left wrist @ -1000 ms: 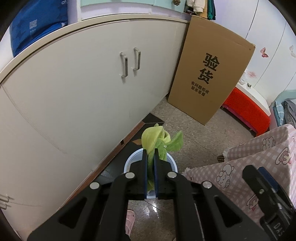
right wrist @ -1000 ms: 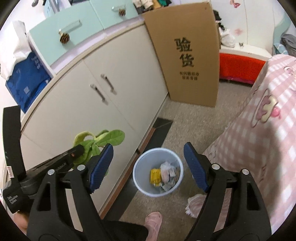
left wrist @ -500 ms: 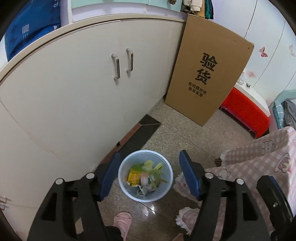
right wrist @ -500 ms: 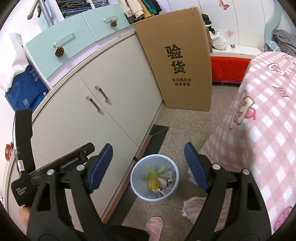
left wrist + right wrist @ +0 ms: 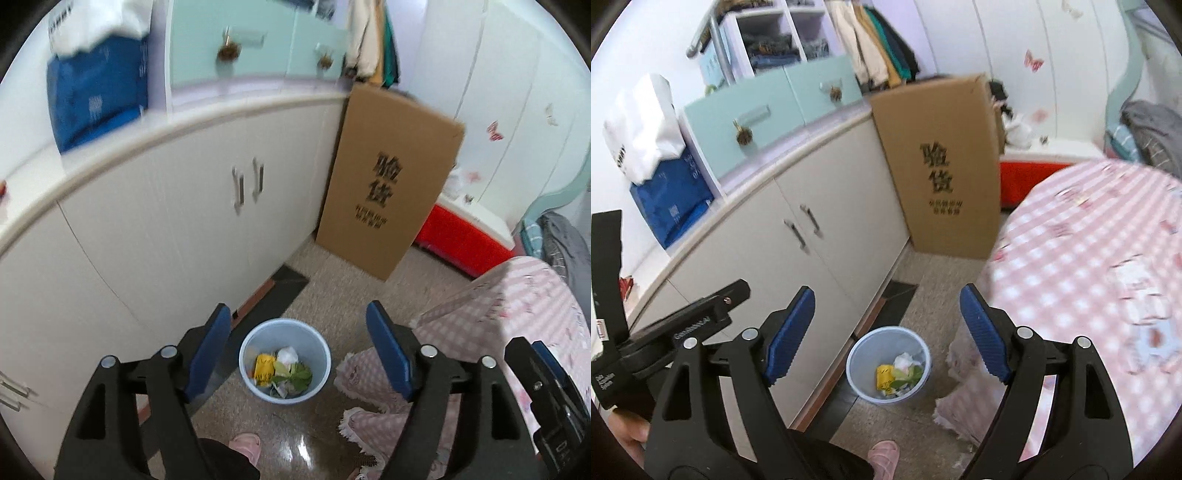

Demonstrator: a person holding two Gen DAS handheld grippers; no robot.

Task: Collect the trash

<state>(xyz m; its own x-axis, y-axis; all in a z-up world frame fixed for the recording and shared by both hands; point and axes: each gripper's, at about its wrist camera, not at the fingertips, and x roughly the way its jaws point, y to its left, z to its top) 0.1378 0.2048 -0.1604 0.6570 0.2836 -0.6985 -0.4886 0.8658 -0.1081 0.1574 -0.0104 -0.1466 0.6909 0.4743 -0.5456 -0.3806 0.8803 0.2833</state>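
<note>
A pale blue waste bin (image 5: 320,384) stands on the floor beside the cream cabinet; it also shows in the right wrist view (image 5: 922,384). Inside lie green leaves (image 5: 295,374), a yellow wrapper (image 5: 264,371) and white crumpled paper (image 5: 287,355). My left gripper (image 5: 301,356) is open and empty, high above the bin. My right gripper (image 5: 888,334) is open and empty, also high above the bin. The left gripper's body (image 5: 676,332) shows at the left of the right wrist view.
A cream cabinet (image 5: 177,229) runs along the left. A tall cardboard box (image 5: 388,184) leans at its far end, with a red box (image 5: 461,240) beyond. A table with a pink checked cloth (image 5: 1089,258) is on the right. A pink slipper (image 5: 245,445) is below the bin.
The left gripper opened and the green leaves dropped into the bin. Both grippers have since risen higher above the bin; the right one stayed open.
</note>
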